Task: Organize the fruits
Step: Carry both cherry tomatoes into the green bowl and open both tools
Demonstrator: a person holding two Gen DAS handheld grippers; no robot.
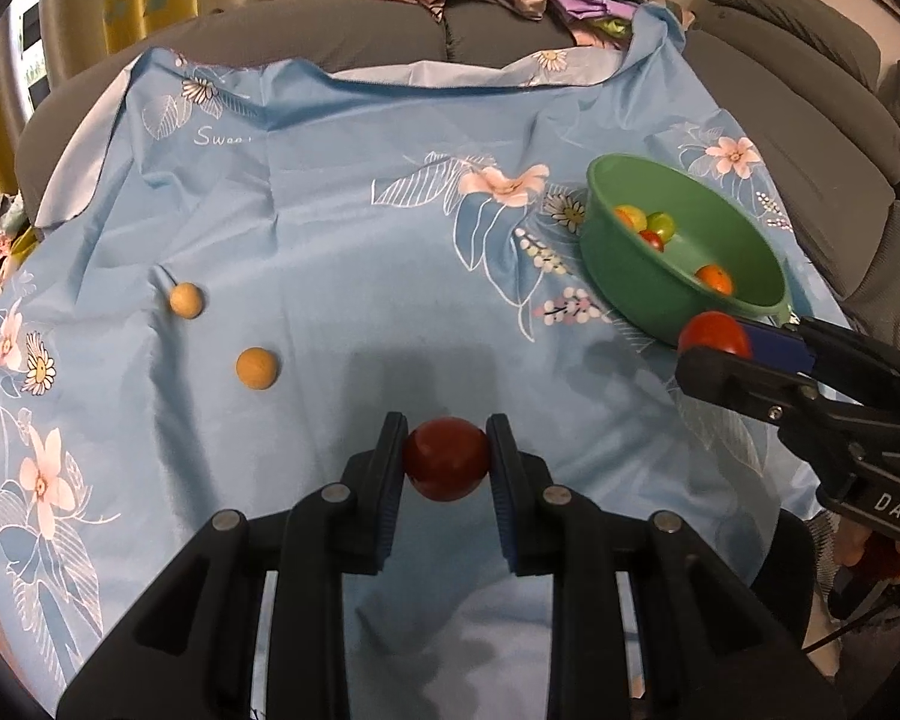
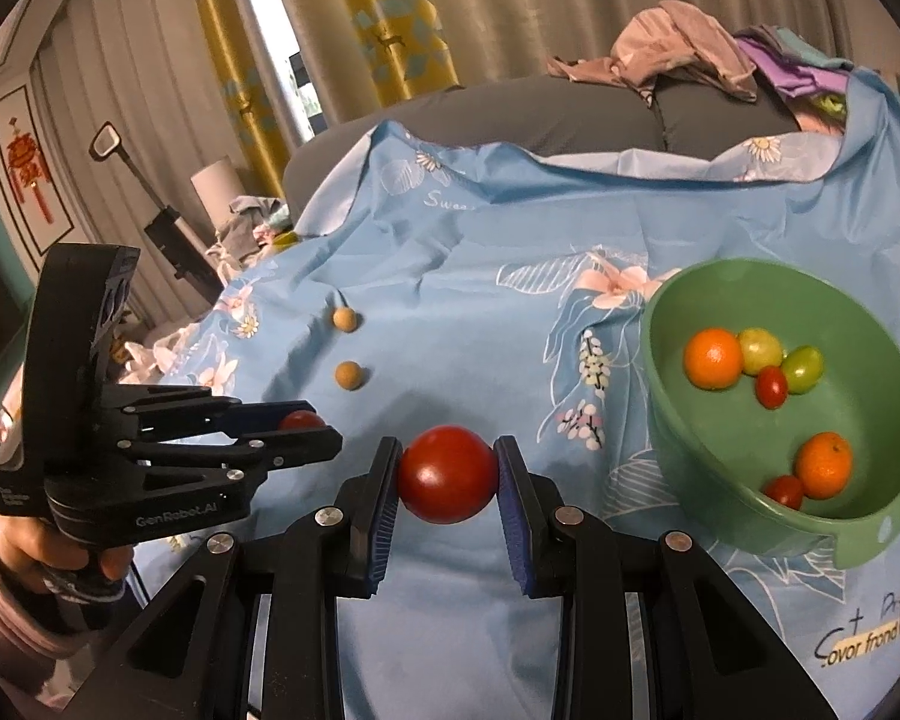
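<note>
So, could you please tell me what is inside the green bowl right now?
The green bowl holds two oranges, two green fruits and two small red tomatoes. Its near wall may cover more.

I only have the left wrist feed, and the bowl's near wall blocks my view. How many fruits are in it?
Observer: Six fruits lie in the bowl: two orange, two green, two small red.
Operator: Anything tucked against the near wall?
Observer: Yes, a small red one sits beside an orange there.
Operator: How is the right gripper's tomato seated?
Observer: The right gripper has a pad on each side of the tomato, at about its widest part.
</note>
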